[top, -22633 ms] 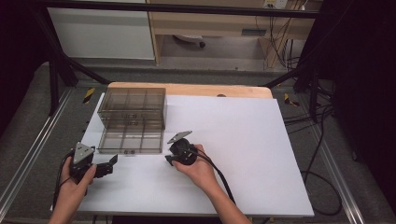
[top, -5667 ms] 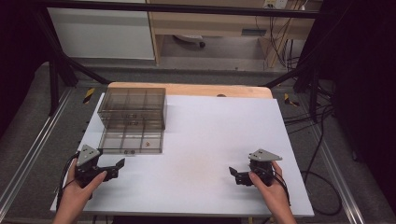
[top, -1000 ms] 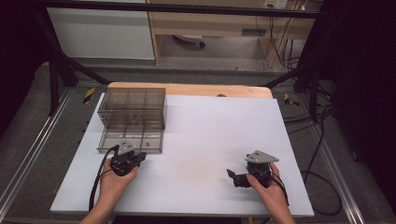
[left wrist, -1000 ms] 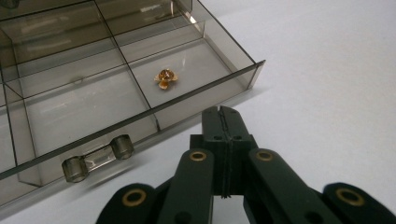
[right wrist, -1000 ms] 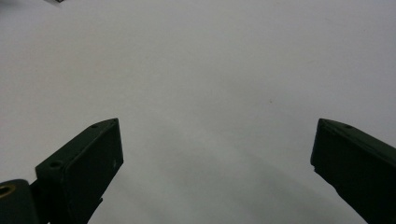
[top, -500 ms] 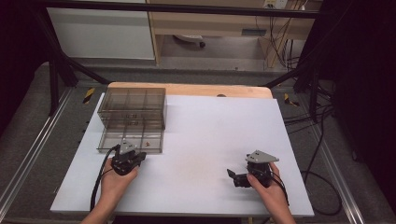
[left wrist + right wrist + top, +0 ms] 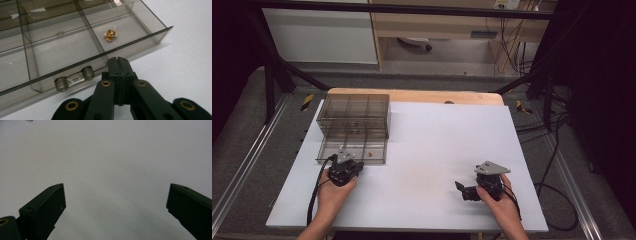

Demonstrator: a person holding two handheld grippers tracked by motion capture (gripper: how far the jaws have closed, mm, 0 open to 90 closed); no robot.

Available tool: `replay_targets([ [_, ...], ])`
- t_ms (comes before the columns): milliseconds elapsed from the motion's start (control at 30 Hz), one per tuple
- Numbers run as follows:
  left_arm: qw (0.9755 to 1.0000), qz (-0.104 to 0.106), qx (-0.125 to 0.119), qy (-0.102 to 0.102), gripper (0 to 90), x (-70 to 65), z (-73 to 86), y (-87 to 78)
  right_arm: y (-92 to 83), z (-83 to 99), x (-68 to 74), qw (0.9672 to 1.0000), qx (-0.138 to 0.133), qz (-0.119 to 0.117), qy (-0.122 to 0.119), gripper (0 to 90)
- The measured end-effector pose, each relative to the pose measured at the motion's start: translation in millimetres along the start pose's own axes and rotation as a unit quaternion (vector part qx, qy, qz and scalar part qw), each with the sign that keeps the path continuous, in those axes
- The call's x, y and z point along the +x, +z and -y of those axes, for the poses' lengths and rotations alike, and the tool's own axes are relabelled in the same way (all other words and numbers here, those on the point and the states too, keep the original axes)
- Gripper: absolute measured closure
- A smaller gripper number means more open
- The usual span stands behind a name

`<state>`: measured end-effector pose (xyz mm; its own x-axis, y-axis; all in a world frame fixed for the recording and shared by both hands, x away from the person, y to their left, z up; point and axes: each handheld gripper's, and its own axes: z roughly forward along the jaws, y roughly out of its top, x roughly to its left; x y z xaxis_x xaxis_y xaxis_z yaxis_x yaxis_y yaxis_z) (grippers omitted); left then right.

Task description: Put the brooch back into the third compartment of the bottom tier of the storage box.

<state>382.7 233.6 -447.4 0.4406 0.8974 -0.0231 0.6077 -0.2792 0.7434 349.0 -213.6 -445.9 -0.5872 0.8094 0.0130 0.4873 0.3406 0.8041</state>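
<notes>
Since the earlier frame my left claw (image 7: 118,62) has come from the tabletop's (image 7: 437,150) left edge to the open drawer's (image 7: 95,58) front wall, clenched empty. Its clear handle (image 7: 74,79) lies just left, long axis along the wall. My right claw (image 7: 464,191) rests released, well apart

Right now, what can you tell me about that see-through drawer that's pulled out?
The drawer looks like smoky clear plastic. It is pulled out of the bottom of a small matching cabinet and lies flat on the white table. Thin walls split it into compartments. One near its front corner holds a tiny golden flower-shaped piece. A clear bar handle sits on its front wall. The left gripper, shut, is right at that wall.
</notes>
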Motion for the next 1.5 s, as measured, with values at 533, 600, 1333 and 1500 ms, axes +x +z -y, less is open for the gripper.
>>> replay_targets([
  [533,0.9997,-0.008,0.009,-0.023,90.0,9.1,-0.8,3.5,0.9,-0.1,0.1,1.0000,0.002,0.000,-0.001,2.8],
  [600,0.9997,-0.009,0.009,-0.022,90.0,9.1,-2.8,3.5,1.2,-0.1,0.0,1.0000,0.003,0.000,-0.001,2.8],
  [1333,0.9997,-0.017,0.014,-0.011,90.0,5.1,-5.9,10.8,1.5,0.6,-0.2,1.0000,0.007,-0.002,-0.005,2.8],
  [1500,0.9997,-0.017,0.015,-0.011,90.0,7.3,-6.7,11.4,1.8,0.7,0.3,1.0000,0.007,-0.003,-0.005,2.8],
])
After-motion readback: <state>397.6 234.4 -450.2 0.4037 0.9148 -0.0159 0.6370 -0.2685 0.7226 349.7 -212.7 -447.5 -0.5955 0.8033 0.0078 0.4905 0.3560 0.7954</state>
